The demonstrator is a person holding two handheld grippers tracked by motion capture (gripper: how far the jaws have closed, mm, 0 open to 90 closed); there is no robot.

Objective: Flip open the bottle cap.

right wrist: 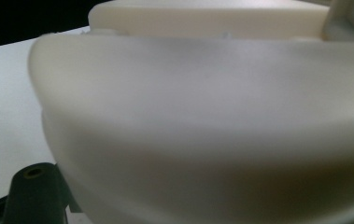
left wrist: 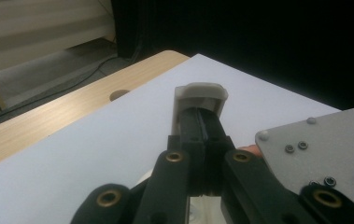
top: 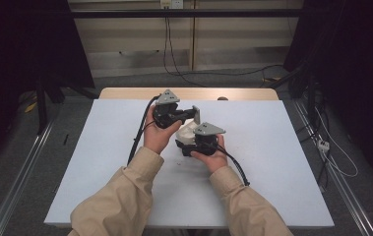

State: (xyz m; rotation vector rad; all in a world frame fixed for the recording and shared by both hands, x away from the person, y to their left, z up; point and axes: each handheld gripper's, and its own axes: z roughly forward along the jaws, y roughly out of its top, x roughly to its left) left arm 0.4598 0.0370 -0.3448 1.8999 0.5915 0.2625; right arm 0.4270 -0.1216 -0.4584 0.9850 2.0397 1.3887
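Near the surface's [top: 100,162] centre, the right claw [top: 190,147] sits against a smooth, rounded cream part [top: 188,132]; its jaw spacing cannot be determined, since the part blocks the right gripper view at close range. Just beyond, the left claw [left wrist: 202,126] is clamped on a small cream tab [left wrist: 201,93] with a rounded top. White sheet lies open on all sides; a bare wooden strip [top: 125,93] borders the far edge.

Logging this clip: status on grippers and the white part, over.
Left gripper shut on small white clip. Right gripper pressed against white container, grip unclear. White mat otherwise bare.
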